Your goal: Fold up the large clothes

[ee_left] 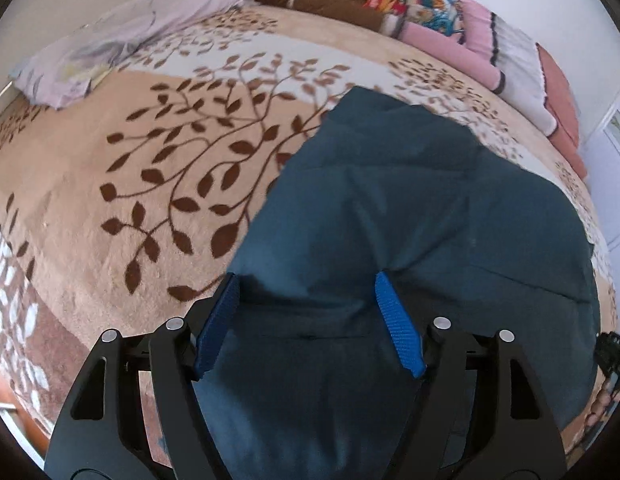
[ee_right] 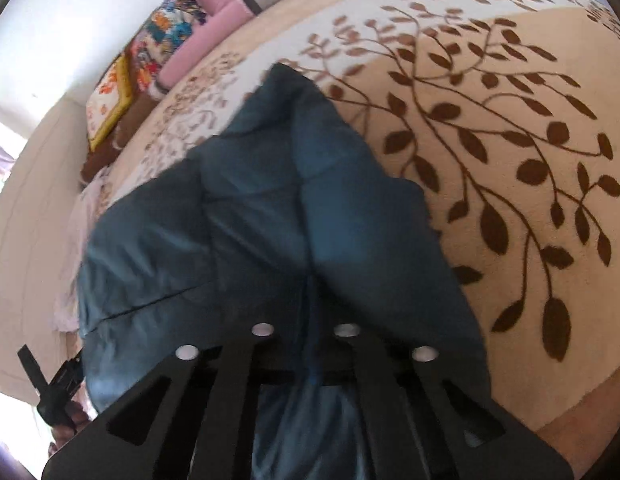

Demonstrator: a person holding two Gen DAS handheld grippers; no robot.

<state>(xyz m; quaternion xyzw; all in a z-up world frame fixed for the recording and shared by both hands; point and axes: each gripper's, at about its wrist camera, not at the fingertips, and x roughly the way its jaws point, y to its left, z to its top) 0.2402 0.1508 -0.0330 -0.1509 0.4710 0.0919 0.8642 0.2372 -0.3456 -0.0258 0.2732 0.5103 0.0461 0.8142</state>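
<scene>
Bed [ee_left: 90, 200] with leaf-print blanket carried the dark teal garment [ee_left: 409, 200], bunched toward its near edge. Best move, likely: pinch matching corners, pull taut, lay flat before folding. Left tongs [ee_left: 308, 328] stood wide, blue pads over cloth, not pinching. Right tongs [ee_right: 311, 344] were clamped tight on a garment fold.
</scene>
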